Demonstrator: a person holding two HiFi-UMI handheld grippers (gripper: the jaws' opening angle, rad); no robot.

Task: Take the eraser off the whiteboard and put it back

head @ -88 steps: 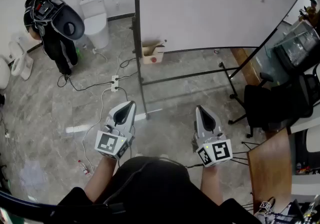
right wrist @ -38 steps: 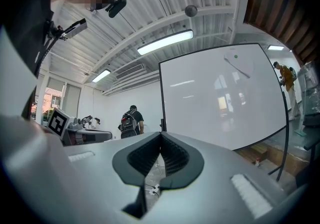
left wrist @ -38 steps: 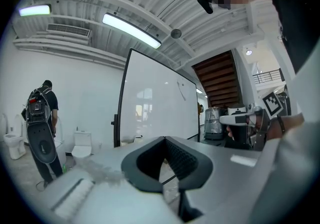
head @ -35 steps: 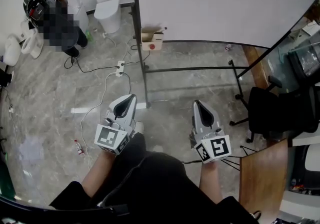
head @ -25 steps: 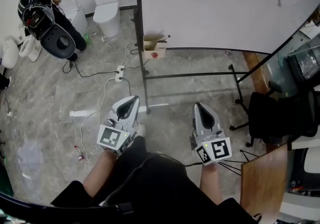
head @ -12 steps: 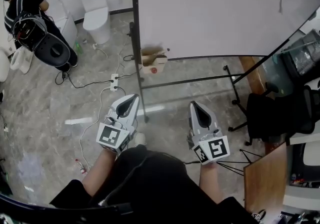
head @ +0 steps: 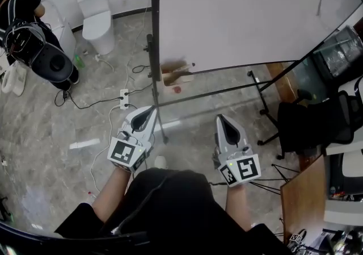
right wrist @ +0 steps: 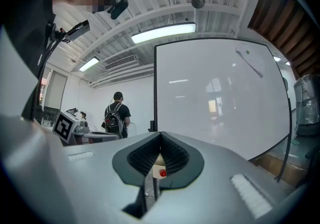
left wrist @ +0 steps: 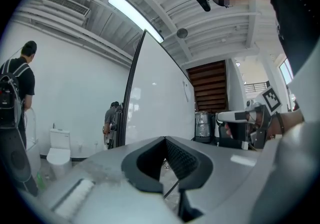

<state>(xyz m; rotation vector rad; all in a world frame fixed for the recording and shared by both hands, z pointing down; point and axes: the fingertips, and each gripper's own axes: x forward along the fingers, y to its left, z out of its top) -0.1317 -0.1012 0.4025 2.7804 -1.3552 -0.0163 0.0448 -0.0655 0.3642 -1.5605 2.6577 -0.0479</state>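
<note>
Your two tools, the left tool (head: 148,113) and the right tool (head: 222,120), are both closed and empty, facing one whiteboard (head: 238,15). The eraser cannot be made out on it. One cardboard box (head: 174,73) sits on the floor below.

head cam: steeply down from above onto floor (head: 85,117), whiteboard (head: 238,15) at top of frame; left gripper (head: 148,111) cam: level along its jaws, board near edge-on; right gripper (head: 222,119) cam: level, board more face-on; all three share the whiteboard and the backpack person (head: 34,49)
</note>
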